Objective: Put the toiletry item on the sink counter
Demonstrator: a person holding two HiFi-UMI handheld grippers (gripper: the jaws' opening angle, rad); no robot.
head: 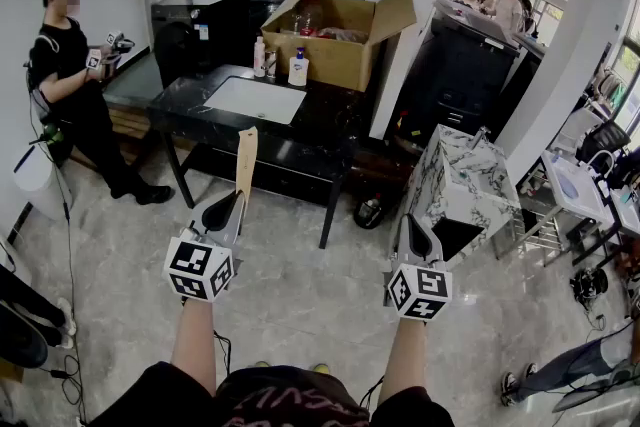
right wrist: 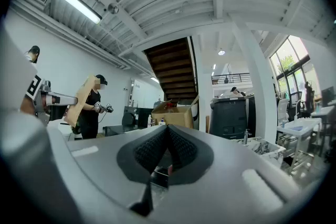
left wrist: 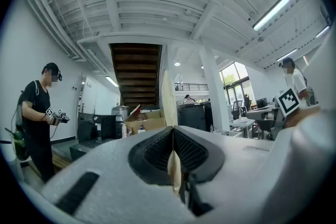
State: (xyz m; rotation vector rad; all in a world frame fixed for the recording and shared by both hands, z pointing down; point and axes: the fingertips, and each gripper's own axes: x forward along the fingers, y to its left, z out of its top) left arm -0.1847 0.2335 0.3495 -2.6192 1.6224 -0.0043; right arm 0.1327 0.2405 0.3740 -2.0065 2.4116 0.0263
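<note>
Left gripper (head: 237,205): fingers clamped on lower end of flat tan paper-like toiletry packet (head: 245,163), rest upright above fingers. Hold firm, carry level to black sink tabletop (head: 335,115) far ahead of fingers, clear of white basin (head: 255,100). Right gripper (head: 412,225): fingers together, empty.

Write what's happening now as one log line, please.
left gripper: shut on flat tan item | right gripper: shut, empty | sink counter: ahead, not reached

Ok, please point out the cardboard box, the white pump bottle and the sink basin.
cardboard box (head: 335,60), head view, front wall.
white pump bottle (head: 298,71), head view, bottle body.
sink basin (head: 255,100), head view, white inner floor.
</note>
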